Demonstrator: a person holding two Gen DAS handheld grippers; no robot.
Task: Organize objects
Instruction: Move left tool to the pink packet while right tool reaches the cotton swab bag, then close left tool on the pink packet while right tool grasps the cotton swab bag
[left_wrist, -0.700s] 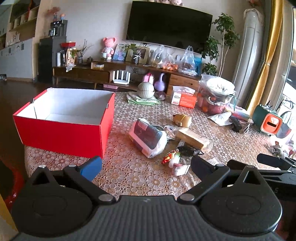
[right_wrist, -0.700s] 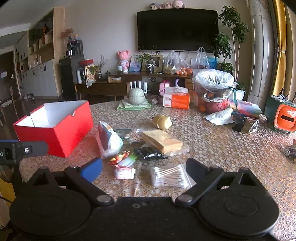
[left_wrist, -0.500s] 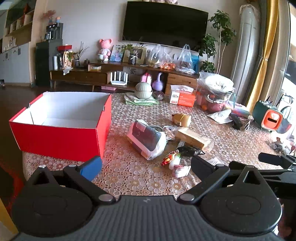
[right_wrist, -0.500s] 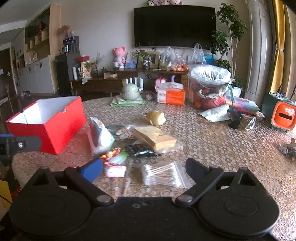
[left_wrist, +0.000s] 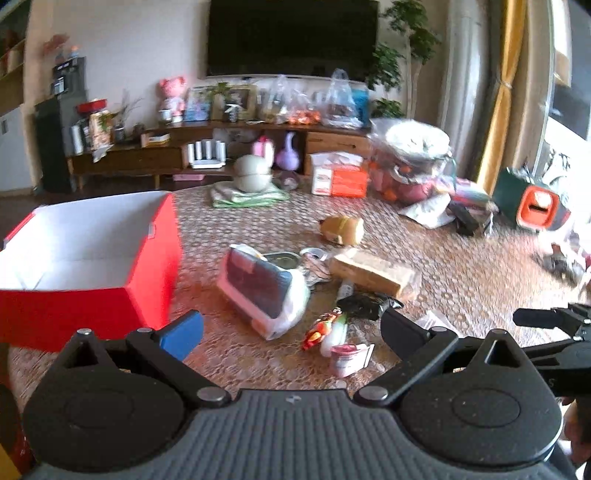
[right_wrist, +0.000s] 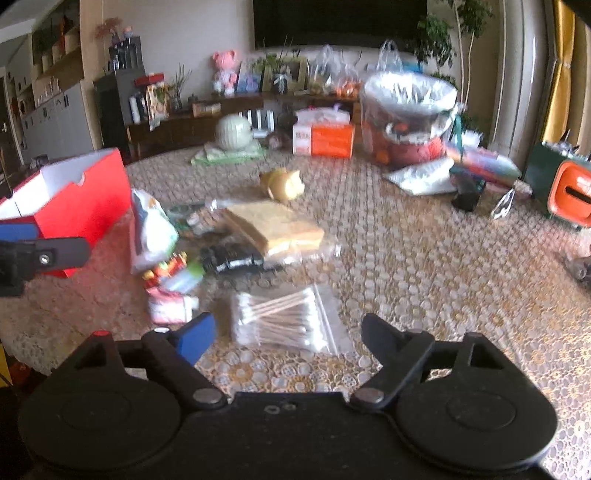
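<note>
Jaws of the left gripper (left_wrist: 291, 328) stand spread wide with nothing between them, low over the lace-covered surface (left_wrist: 461, 266). Left of them sits the open red box (left_wrist: 92, 280); right of the box lie a white pouch (left_wrist: 264, 291), wrapped bread (left_wrist: 371, 271) and a small pink packet (left_wrist: 347, 360).

Seen from the right wrist, the right gripper (right_wrist: 288, 334) is likewise spread and bare, a bag of cotton swabs (right_wrist: 284, 319) just ahead, well right of the red box (right_wrist: 70, 206).
</note>
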